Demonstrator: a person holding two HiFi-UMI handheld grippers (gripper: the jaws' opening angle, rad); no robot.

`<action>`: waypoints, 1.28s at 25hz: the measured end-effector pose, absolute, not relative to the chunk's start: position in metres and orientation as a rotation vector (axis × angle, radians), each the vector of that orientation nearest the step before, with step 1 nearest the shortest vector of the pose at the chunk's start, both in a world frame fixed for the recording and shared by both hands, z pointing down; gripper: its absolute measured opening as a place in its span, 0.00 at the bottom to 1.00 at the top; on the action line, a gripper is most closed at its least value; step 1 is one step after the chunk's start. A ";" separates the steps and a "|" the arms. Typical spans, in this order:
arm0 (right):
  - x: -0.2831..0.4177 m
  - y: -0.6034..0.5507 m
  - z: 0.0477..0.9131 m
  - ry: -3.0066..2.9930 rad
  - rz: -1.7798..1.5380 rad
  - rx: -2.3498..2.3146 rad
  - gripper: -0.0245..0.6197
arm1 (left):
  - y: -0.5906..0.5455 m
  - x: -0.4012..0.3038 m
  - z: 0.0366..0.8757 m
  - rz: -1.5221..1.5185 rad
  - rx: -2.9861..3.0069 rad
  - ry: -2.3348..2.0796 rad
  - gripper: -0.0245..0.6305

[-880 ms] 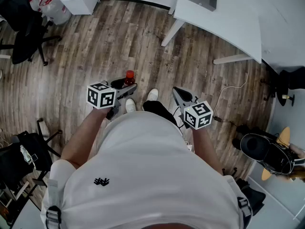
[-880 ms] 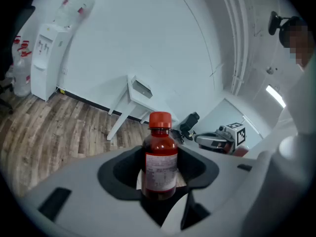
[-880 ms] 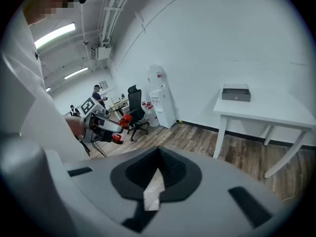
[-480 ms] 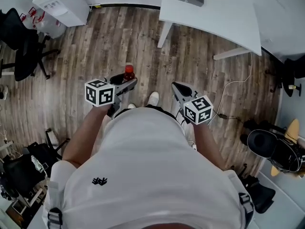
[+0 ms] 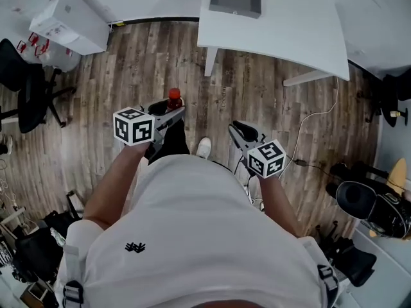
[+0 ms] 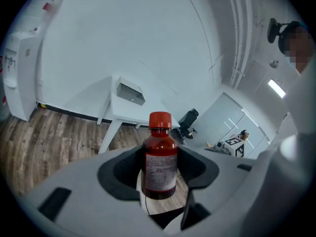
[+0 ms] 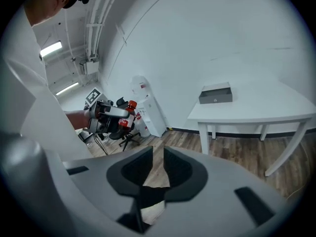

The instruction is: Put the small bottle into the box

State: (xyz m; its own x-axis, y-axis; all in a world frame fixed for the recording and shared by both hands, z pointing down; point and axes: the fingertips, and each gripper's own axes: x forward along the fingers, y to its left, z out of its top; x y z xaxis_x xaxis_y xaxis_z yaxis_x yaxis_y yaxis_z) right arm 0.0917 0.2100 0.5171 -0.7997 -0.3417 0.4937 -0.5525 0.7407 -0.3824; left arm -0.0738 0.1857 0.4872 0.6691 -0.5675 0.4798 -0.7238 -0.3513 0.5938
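Note:
The small bottle [image 5: 174, 98], dark red with a red cap, stands upright between the jaws of my left gripper [image 5: 168, 113], which is shut on it. The left gripper view shows the pads pressed on both sides of the bottle [image 6: 160, 165]. My right gripper [image 5: 240, 131] is held beside it at waist height, its jaws drawn together to a thin slit with nothing between them. The grey box [image 5: 236, 1] lies on the white table [image 5: 289, 24] ahead, well beyond both grippers. The right gripper view also shows the box [image 7: 216, 93] and the held bottle [image 7: 129, 106].
Wood floor lies between me and the table. A black office chair [image 5: 29, 88] and a white cabinet [image 5: 67, 19] stand at the left. A cable [image 5: 314, 117] trails over the floor at the right, near dark equipment [image 5: 369, 204].
The person has walked forward: the table and box have come nearer in the head view. Both grippers keep their pose, the left still closed on the bottle.

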 end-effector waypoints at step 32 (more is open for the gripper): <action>0.097 -0.065 0.477 -2.483 0.780 1.041 0.05 | -0.218 -0.057 0.513 0.312 1.982 -0.910 0.38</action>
State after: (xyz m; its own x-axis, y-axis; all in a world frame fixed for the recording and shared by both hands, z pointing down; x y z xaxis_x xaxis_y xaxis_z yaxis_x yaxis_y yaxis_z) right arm 0.0971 -0.0655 0.4775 -0.6752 -0.5466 0.4953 -0.7316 0.5818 -0.3554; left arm -0.0572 -0.2175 0.5133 0.6967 -0.4771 0.5357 -0.7054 -0.3199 0.6325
